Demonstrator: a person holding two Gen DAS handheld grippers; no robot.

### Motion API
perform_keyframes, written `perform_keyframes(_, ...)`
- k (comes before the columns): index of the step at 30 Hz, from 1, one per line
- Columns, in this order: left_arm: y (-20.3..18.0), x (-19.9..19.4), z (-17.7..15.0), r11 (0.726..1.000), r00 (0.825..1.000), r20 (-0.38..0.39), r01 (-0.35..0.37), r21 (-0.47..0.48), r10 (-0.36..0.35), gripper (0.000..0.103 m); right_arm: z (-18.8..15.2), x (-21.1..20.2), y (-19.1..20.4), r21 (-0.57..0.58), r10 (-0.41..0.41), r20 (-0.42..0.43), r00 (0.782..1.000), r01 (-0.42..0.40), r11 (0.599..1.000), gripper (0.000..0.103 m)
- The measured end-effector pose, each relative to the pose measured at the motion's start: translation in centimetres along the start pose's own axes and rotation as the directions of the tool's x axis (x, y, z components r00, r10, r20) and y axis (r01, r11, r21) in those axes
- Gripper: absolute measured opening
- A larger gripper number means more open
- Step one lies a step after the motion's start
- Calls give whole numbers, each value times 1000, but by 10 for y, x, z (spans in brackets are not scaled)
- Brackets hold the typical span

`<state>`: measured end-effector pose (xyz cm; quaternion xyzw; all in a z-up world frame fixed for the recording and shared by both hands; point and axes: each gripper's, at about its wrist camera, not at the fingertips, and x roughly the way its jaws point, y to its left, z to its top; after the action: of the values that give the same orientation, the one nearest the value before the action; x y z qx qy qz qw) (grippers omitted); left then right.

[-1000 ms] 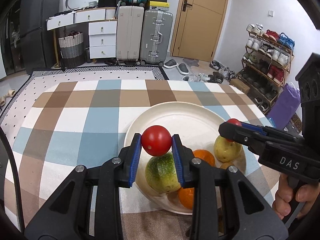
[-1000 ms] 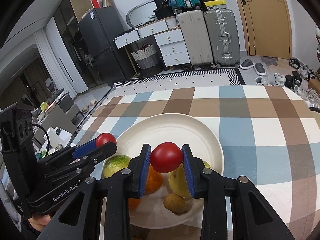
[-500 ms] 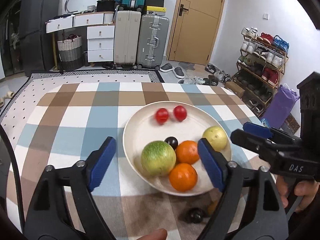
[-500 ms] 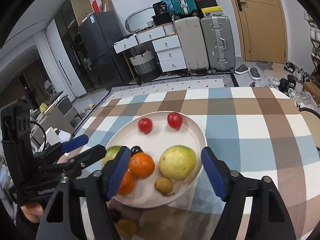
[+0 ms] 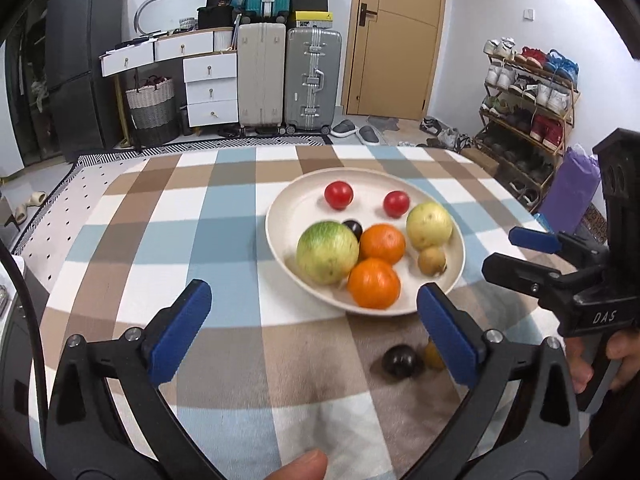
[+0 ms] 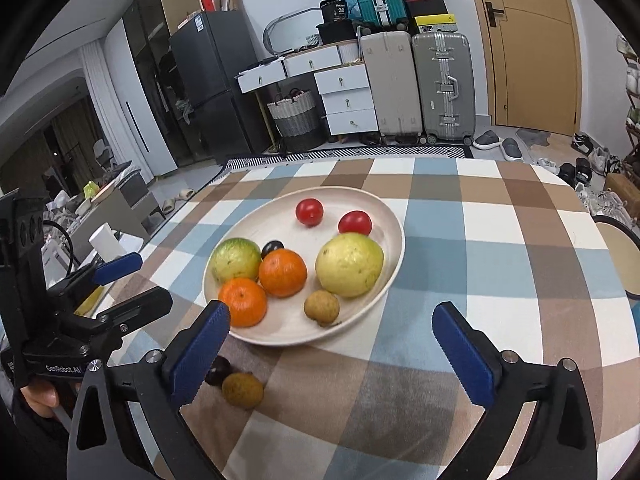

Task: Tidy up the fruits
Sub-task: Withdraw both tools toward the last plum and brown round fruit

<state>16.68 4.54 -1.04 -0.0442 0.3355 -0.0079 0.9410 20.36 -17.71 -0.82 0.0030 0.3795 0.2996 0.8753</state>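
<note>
A cream plate (image 5: 296,204) (image 6: 396,236) on the checked tablecloth holds two red tomatoes (image 5: 338,195) (image 6: 309,211), a green fruit (image 5: 327,252), two oranges (image 5: 374,283) (image 6: 282,272), a yellow-green fruit (image 6: 349,265), a small brown fruit (image 6: 321,307) and a dark plum (image 6: 272,247). On the cloth in front of the plate lie a dark plum (image 5: 399,361) and a brown fruit (image 6: 242,390). My left gripper (image 5: 312,332) is open and empty, short of the plate. My right gripper (image 6: 332,348) is open and empty, also in front of the plate.
The table's far edge runs behind the plate. Beyond it stand suitcases (image 5: 288,76), white drawers (image 5: 208,92), a basket (image 6: 296,120) and a shoe rack (image 5: 528,92). A round stool (image 6: 620,248) sits at the table's right side.
Both grippers opened and let go of a red tomato each; both tomatoes now lie at the back of the plate. Both grippers have drawn back toward the near edge.
</note>
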Motion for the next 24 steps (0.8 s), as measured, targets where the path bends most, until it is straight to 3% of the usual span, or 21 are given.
perform_keyframes(8, -5, 11, -12, 1000, 999, -43, 24, 16, -24, 103, -13, -2, 4, -48, 12, -19, 1000, -13, 999, 103)
perform_keyframes(14, -9, 7, -9, 999, 999, -25, 21, 39, -20, 103, -20, -4, 6, -64, 23, -27, 999, -24, 998, 103)
perform_keyframes(24, 2, 7, -8, 1000, 999, -16, 31, -2, -31, 103, -35, 14, 32, -162, 52, -156, 986, -77, 984, 103)
